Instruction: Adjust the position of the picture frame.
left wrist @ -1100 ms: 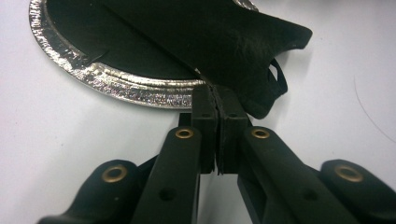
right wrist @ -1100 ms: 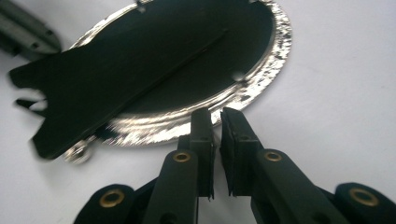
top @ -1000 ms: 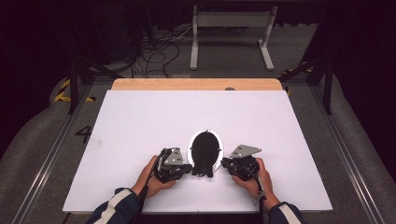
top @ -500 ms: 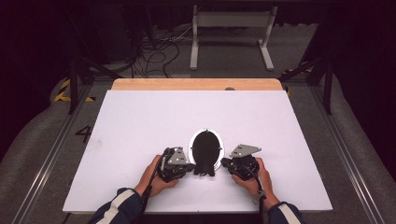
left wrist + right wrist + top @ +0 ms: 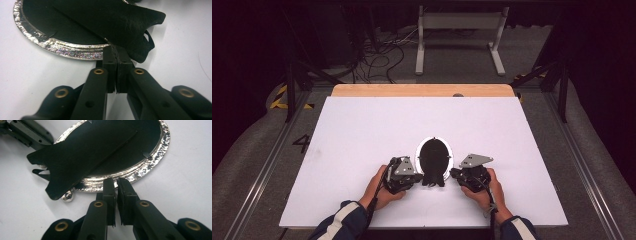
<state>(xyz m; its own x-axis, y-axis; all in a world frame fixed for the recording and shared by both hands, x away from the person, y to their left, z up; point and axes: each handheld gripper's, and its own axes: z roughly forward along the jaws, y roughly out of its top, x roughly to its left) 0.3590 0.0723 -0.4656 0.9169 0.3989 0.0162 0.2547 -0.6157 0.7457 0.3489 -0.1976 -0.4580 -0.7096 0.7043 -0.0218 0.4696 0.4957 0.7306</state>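
Observation:
An oval frame with a silver rim [image 5: 417, 150] and a black inside lies on the white board [image 5: 362, 130]. A flat black sheet [image 5: 433, 170] with a notched end lies slanted across it. My left gripper [image 5: 420, 176] is at the sheet's near left. In the left gripper view its jaws [image 5: 115, 48] are pinched on the sheet's [image 5: 120, 22] edge just over the rim [image 5: 65, 48], and they have just eased open slightly. My right gripper [image 5: 454, 175] is at the near right. Its jaws [image 5: 116, 181] are shut, tips at the rim [image 5: 150, 167], with nothing between them.
A wooden strip [image 5: 422, 90] runs along the board's far edge. Beyond it on the floor are cables [image 5: 377, 55] and a white stand [image 5: 459, 30]. Metal rails [image 5: 262, 170] flank the table. A small silver knob [image 5: 67, 196] sits at the frame's near end.

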